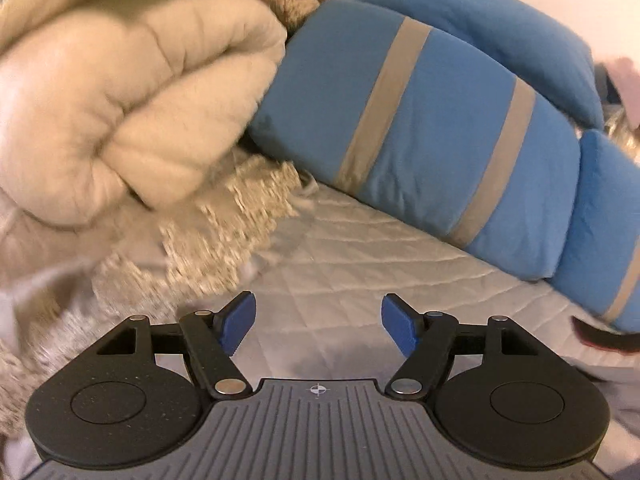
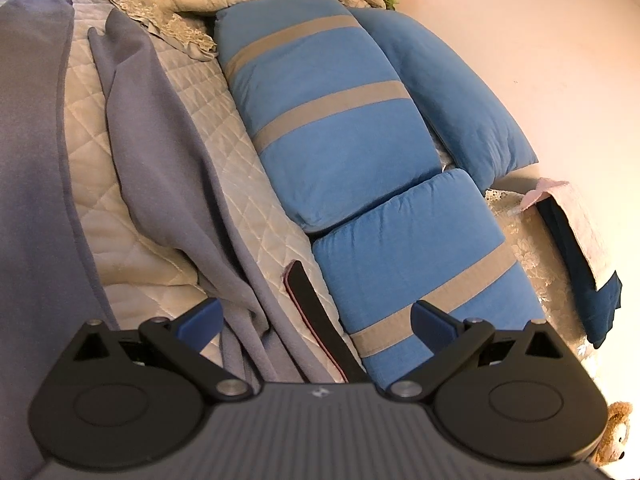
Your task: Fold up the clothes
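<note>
On the quilted bed (image 2: pixel 248 184), a grey-blue garment (image 2: pixel 168 168) lies spread beside striped blue cushions (image 2: pixel 332 120). Both the left gripper (image 1: pixel 318 326) and right gripper (image 2: pixel 316 320) have fingers apart, holding nothing. Cream bedding (image 1: pixel 120 108) bulks beside the left one.

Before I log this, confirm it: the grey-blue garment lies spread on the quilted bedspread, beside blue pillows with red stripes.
Wrong in one respect: the blue pillows have beige-grey stripes, not red, as the right wrist view shows. The grey-blue garment does lie spread on the quilted bedspread beside them.

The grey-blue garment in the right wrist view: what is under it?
Under the grey-blue garment lies the quilted cream bedspread, visible around its folds. Whatever else lies beneath its covered parts cannot be seen.
</note>
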